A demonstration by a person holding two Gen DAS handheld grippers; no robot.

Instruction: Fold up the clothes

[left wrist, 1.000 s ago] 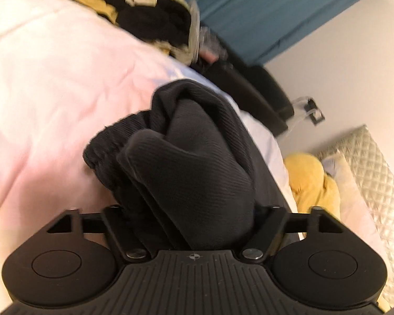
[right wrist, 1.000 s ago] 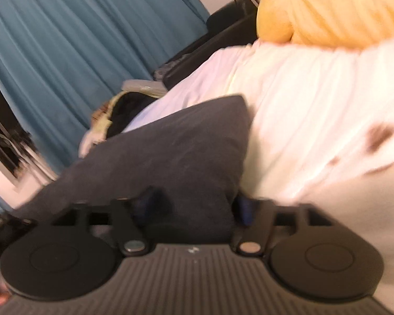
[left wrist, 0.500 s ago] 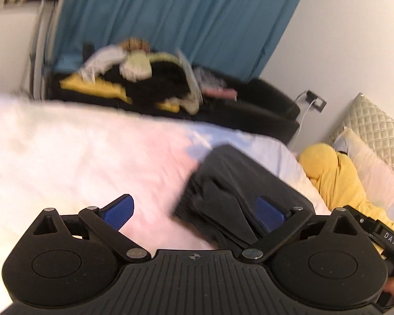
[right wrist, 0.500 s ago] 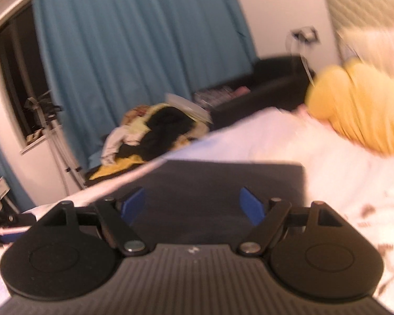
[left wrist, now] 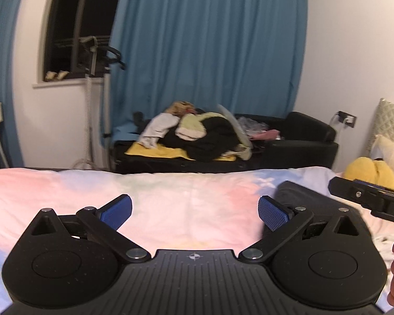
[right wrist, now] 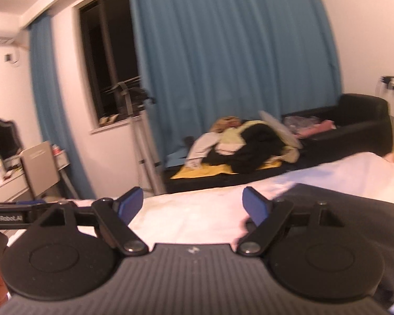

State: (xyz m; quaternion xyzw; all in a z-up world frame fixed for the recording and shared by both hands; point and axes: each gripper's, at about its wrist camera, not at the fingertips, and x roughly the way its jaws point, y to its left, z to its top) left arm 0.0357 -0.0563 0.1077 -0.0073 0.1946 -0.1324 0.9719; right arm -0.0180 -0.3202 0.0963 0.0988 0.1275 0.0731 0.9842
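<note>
Two grippers, left gripper (left wrist: 194, 211) and right gripper (right wrist: 193, 206), each with two blue-padded fingers (left wrist: 117, 211) spread wide, grasping nothing. One folded dark garment (right wrist: 336, 210) lies flat on the bed (left wrist: 170, 197), on its right side just beyond the right gripper. Beyond: one black sofa (left wrist: 302, 141) with one clothes pile (left wrist: 197, 134), blue curtains (left wrist: 210, 47), one dark window (left wrist: 76, 26).

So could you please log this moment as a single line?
left gripper: open, empty | right gripper: open, empty | dark garment: folded, lying on bed | clothes pile: on sofa
</note>
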